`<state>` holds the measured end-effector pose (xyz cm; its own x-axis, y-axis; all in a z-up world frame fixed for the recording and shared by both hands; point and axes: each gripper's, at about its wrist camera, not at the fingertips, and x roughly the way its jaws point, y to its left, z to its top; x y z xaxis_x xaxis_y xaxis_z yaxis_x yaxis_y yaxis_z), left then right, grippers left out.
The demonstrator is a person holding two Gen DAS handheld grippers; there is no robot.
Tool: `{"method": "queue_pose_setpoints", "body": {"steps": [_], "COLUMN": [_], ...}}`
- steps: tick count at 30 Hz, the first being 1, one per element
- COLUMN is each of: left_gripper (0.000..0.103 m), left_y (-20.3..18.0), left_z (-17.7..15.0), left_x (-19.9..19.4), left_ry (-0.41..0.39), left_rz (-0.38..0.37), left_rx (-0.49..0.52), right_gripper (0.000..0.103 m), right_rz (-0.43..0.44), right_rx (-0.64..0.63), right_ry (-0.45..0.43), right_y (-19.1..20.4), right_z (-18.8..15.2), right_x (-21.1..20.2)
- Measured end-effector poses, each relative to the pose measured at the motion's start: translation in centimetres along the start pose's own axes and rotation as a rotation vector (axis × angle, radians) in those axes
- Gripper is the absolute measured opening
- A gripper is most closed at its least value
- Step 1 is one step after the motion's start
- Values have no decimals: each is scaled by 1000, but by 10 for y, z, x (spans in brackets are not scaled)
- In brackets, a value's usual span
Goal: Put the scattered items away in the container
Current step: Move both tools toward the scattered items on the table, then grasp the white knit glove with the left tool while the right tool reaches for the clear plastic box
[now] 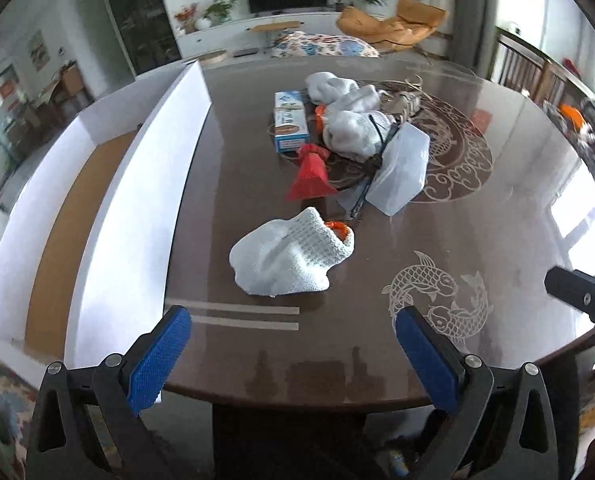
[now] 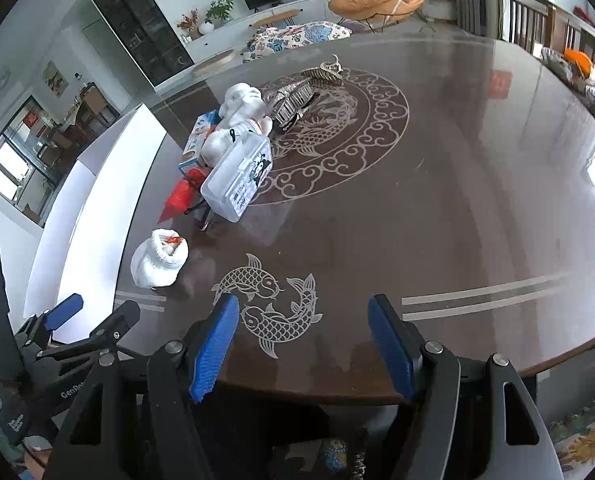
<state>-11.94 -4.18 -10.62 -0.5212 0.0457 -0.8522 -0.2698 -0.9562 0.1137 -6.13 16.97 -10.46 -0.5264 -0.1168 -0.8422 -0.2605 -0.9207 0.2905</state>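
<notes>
The white knitted pouch (image 1: pixel 289 258) lies on the worktop (image 1: pixel 377 240), just ahead of the left gripper (image 1: pixel 293 354), nearer than the right gripper (image 2: pixel 303 344). Both fingers spread, empty. White container (image 1: pixel 137 200) stands left.

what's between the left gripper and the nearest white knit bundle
Nothing visible. The left gripper is open over bare table, and the white knit bundle lies straight ahead, apart from the pile. Its way to the white box on the left also looks free.
</notes>
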Motion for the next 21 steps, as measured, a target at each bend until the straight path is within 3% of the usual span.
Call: {"method": "queue_pose_setpoints", "body": {"steps": [3,7,11,13,16,21], "left_gripper": [103,103,103,103,103,103], "left_y": [0,8,12,14,13,14], "left_z": [2,1,1,1,0,-6], "left_x": [4,5,9,14,24,24], "left_ry": [28,54,49,50,65,75], "left_rz": [12,-45,-32,-40,-30,-50], "left_rx": [-3,-69,-76,-80,-82,-103], "right_gripper": [68,68,68,68,68,68], "right_rz": [33,51,143,224,283,186], "right_rx": [-10,-53,45,79,24,-147], "right_ry": [-3,-17,10,-38,-116,-208], "right_y": [4,14,4,-1,5,39], "right_z": [4,13,25,31,44,82], "right_x": [4,12,28,31,42,64]}}
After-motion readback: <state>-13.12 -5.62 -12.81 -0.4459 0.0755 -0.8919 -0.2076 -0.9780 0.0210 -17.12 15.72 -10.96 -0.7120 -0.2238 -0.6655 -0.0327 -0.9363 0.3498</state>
